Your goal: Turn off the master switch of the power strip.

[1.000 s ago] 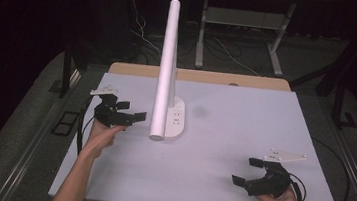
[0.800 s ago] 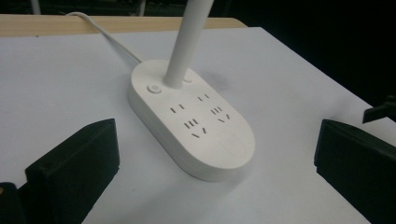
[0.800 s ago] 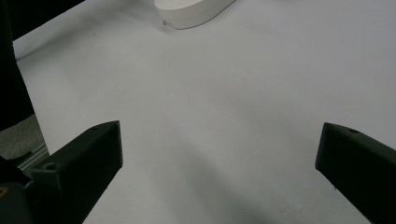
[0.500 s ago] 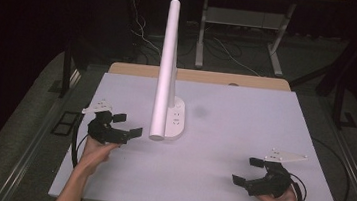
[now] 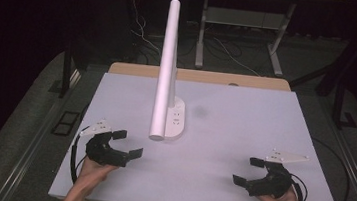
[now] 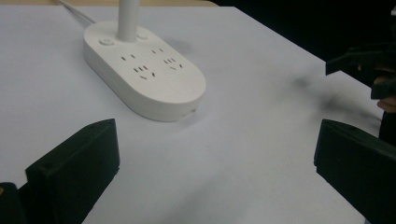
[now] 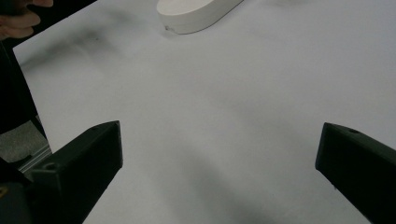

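Observation:
A white lamp with a tall tube (image 5: 167, 69) stands on an oval base (image 5: 176, 120) with sockets and buttons, left of the table's middle. The same base (image 6: 144, 70) lies ahead of my left gripper (image 6: 215, 158), which is open with nothing between its jaws. In the high view my left gripper (image 5: 126, 144) rests near the table's front left, short of the base. My right gripper (image 5: 248, 170) sits at the front right, open and holding nothing. The right gripper view has the base's end (image 7: 196, 14) far off, beyond my right gripper (image 7: 219, 163).
The white table top (image 5: 245, 117) has a wooden strip (image 5: 199, 76) along its far edge. Cables and metal desk legs (image 5: 201, 27) stand on the dark floor behind. A cable loop (image 5: 76, 155) hangs off the left edge by my left hand.
My left gripper has drawn back from beside the lamp base toward the front left edge of the table. The right gripper has stayed put.

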Available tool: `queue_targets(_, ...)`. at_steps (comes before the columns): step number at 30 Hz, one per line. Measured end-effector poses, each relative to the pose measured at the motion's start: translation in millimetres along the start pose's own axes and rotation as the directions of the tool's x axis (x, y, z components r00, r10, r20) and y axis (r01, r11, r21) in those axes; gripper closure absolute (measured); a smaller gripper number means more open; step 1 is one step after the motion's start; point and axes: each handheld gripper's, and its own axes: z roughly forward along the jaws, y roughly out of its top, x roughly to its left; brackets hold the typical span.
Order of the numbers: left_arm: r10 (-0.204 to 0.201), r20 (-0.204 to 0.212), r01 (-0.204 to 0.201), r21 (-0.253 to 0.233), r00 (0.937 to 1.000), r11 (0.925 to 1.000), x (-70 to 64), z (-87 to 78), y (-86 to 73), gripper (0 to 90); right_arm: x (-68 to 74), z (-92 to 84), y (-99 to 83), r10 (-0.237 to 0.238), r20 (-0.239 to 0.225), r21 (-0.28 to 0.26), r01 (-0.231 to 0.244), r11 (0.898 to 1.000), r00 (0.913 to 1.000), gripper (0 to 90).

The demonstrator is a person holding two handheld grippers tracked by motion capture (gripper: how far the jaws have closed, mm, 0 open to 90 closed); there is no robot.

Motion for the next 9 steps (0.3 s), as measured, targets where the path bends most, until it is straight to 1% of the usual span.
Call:
queue_targets(3,0.012,0.009,-0.012,0.006,0.9999,0.9999,-4.4,-0.2,-3.2,0.0,0.2,-1.5,0.0,0.002,-0.001,-0.005,-0.002,1.0,1.0,0.0)
queue_targets(5,0.012,0.015,-0.012,0.004,0.9998,0.9999,-7.3,0.7,-4.8,0.0,0.3,-2.3,-0.2,0.005,-0.001,-0.006,-0.005,1.0,1.0,0.0)
queue_targets(9,0.02,0.017,-0.02,0.012,0.9997,0.9997,-9.6,3.2,-7.1,0.0,0.4,-3.2,-0.4,0.01,-0.002,-0.009,-0.01,1.0,1.0,0.0)
